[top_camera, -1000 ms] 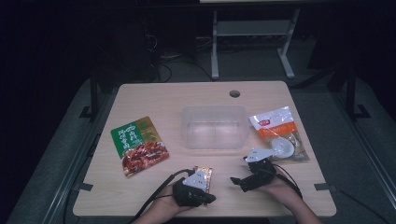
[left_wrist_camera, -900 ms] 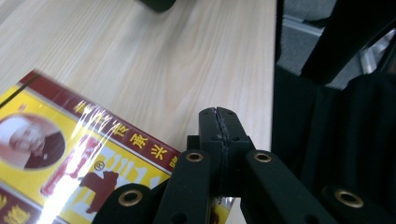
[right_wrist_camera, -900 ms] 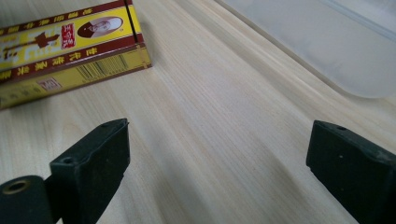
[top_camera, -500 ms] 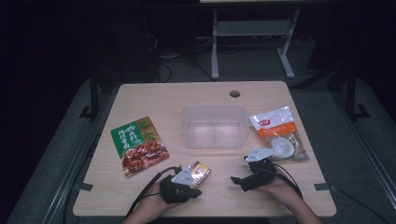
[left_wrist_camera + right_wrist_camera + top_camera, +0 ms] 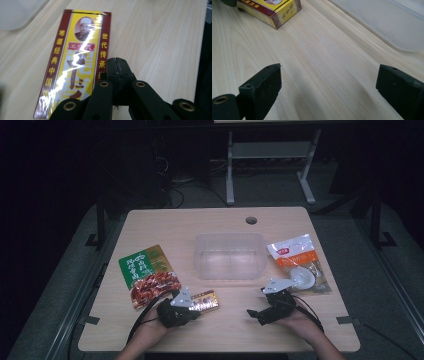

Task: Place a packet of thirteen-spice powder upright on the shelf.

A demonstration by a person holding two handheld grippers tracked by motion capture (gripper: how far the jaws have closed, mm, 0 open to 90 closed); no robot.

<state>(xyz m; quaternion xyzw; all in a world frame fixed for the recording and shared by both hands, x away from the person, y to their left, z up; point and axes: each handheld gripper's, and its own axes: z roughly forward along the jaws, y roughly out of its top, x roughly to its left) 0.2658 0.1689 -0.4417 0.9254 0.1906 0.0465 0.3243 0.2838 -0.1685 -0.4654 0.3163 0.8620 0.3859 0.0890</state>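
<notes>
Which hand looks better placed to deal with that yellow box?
Probably the left: the left gripper sits right beside the yellow box, jaws shut. The right gripper is open, farther off.

Both grippers are black: the left gripper (image 5: 192, 305) carries a grey three-cornered plate and brass-ringed holes behind its jaws; black cables trail behind the right gripper (image 5: 254, 314).

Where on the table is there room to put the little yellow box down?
Bare wood lies along the far edge behind the clear tub, and at the near edge between the left gripper and right gripper. It is crowded around the green packet, the yellow box and the white bag.
</notes>
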